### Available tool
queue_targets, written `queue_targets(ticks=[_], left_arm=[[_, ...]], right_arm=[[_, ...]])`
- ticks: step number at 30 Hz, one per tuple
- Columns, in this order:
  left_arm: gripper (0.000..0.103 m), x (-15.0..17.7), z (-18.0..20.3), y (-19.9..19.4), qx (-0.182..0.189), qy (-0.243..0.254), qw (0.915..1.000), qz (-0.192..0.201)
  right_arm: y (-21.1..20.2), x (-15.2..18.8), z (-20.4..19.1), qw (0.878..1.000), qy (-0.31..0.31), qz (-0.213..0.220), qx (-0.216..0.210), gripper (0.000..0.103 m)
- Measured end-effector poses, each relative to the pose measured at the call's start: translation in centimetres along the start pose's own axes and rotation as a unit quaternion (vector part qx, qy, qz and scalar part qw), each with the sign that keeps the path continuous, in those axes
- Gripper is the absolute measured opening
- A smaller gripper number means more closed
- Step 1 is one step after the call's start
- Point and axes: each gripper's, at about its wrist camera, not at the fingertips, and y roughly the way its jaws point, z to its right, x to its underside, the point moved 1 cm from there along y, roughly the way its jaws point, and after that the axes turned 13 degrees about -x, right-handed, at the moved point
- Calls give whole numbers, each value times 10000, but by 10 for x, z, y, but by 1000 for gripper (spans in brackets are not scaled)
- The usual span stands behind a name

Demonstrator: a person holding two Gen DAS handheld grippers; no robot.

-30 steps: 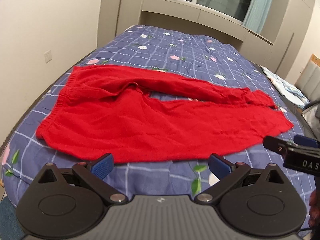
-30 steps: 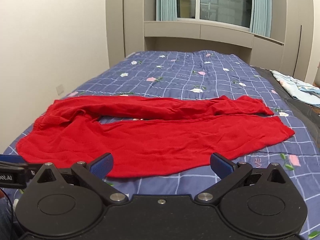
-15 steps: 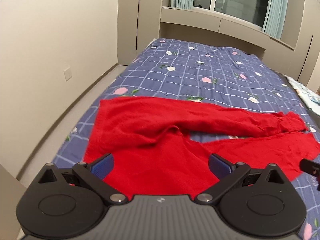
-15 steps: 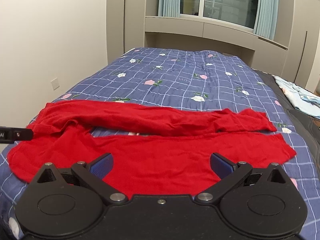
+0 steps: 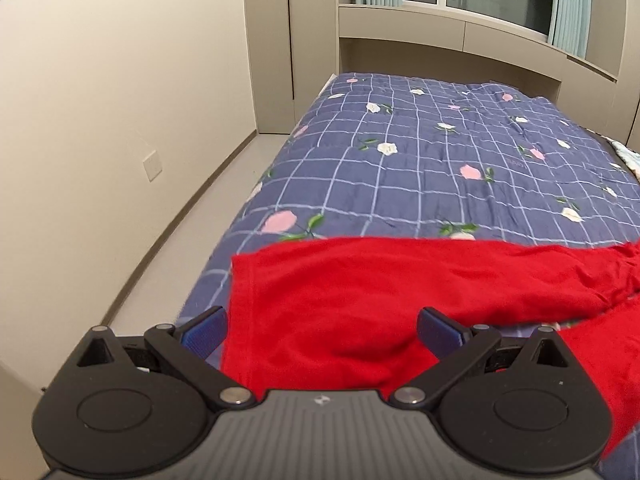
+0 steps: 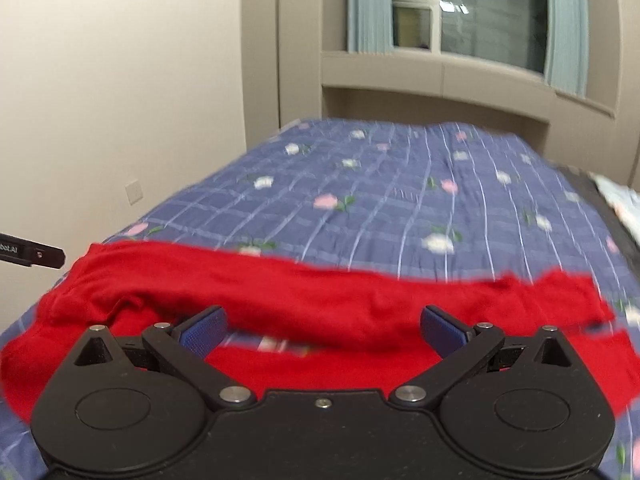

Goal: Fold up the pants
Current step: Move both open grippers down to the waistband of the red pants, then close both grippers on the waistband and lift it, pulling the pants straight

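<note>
Red pants (image 5: 360, 300) lie spread across the near end of the bed, waistband to the left, legs running right. My left gripper (image 5: 322, 328) is open above the waist end, its blue pads either side of the cloth and nothing between them. In the right wrist view the pants (image 6: 320, 296) show both legs, the far one bunched over the near one. My right gripper (image 6: 324, 328) is open above the middle of the legs, holding nothing. A black tip of the left gripper (image 6: 32, 254) pokes in from that view's left edge.
The bed carries a blue checked floral quilt (image 5: 440, 168). A beige wall with a socket (image 5: 152, 165) and a strip of floor (image 5: 168, 264) run along the bed's left side. Cabinets and a curtained window (image 6: 460, 20) stand behind. Pale cloth (image 6: 620, 200) lies at the far right.
Both grippers have moved forward and lower over the pants. The left one has swung left to the waistband end; the right view is now blurred with motion. Both stay open.
</note>
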Motion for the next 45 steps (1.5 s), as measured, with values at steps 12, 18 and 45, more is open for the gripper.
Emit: queue_targets(ticks=[12,18,45], left_arm=[[103,-33,10,70,-136,502,9986,-35],[103,-46,25,99,-138,1090,9939,-8],[96,-80,49,183,1208,2590,9579,-284]], right_arm=[[93,-40,59,9941,-519,11,-954,103],[138,-47,76,9834,-1020,-712,-1322,103],[212,-46,125,9459,-1468,-2428,-1571,69]])
